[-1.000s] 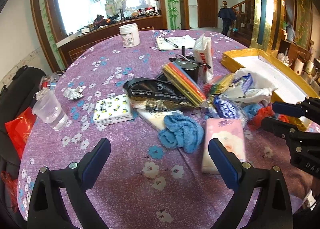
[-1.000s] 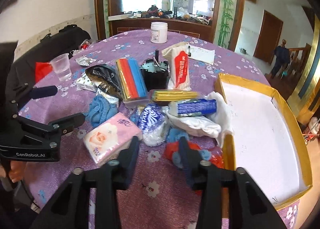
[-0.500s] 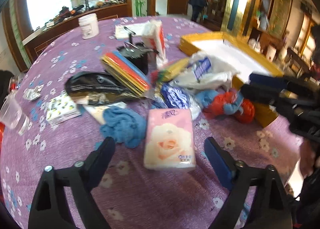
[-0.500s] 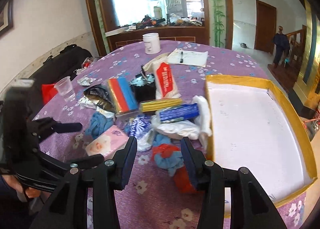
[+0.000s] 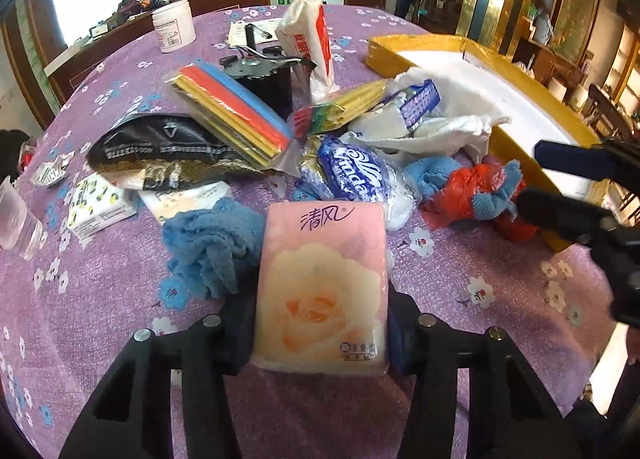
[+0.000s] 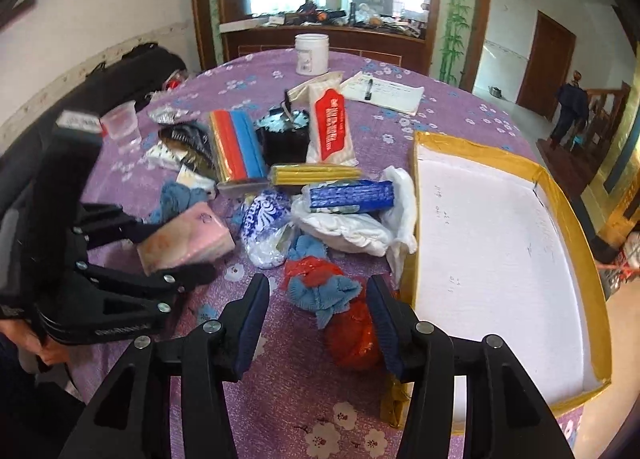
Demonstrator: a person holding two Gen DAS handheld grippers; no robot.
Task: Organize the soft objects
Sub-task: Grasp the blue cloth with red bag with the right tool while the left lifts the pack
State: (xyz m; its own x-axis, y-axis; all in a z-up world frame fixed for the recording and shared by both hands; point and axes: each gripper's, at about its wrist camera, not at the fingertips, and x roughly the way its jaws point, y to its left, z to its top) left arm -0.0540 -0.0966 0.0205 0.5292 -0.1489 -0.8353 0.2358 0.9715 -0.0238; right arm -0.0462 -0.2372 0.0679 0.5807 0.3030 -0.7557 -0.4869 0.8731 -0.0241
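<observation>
My left gripper (image 5: 320, 323) is shut on a pink tissue pack (image 5: 324, 279) with a rose print, on the purple floral tablecloth; it also shows in the right wrist view (image 6: 184, 235). My right gripper (image 6: 316, 319) is open, its jaws on either side of a red and blue cloth bundle (image 6: 332, 295), also visible in the left wrist view (image 5: 480, 195). A blue towel (image 5: 208, 243) lies left of the pink pack. A yellow-rimmed box (image 6: 496, 251) with a white floor stands at the right.
A pile sits mid-table: blue Vinda tissue bag (image 5: 356, 175), white cloths (image 5: 440, 127), coloured sponge strips (image 5: 236, 111), black pouch (image 5: 160, 147), black motor (image 5: 268, 79), red-and-white tissue pack (image 5: 312, 39). A plastic cup (image 5: 16, 219) and white jar (image 5: 174, 25) stand farther off.
My left gripper moved forward and closed on the pink tissue pack. My right gripper moved in around the red and blue bundle and opened wider.
</observation>
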